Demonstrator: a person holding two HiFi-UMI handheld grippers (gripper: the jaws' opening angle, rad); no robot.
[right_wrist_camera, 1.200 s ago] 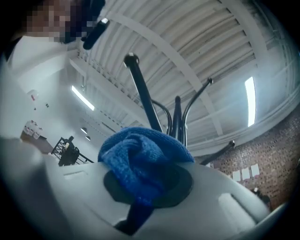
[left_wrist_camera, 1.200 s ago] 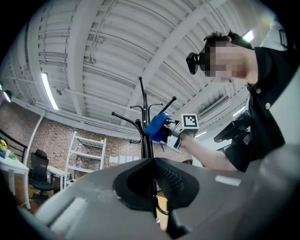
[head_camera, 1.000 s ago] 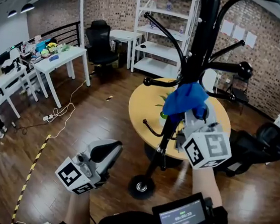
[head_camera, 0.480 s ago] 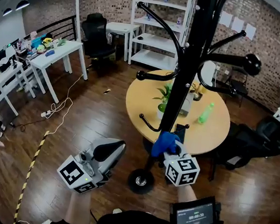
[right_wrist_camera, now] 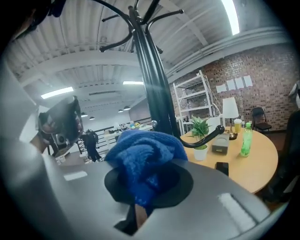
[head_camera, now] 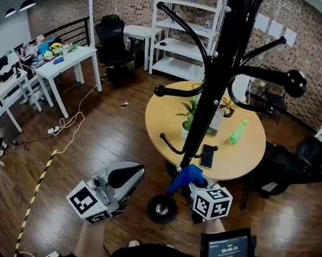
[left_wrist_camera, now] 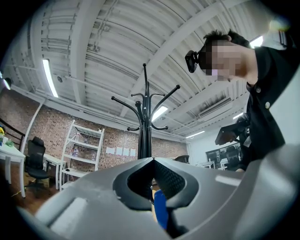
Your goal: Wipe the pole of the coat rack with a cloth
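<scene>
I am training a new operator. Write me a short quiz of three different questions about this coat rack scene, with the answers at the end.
1. True or false: the right gripper holds the blue cloth at the lower part of the pole, not far above its base.
2. Which of these stands on the round table? A) green bottle B) red kettle C) open laptop
3. Fill in the missing word: the jaws of the left gripper are ____ (apart / together), with nothing between them.

Key: 1 true; 2 A; 3 together.
</scene>
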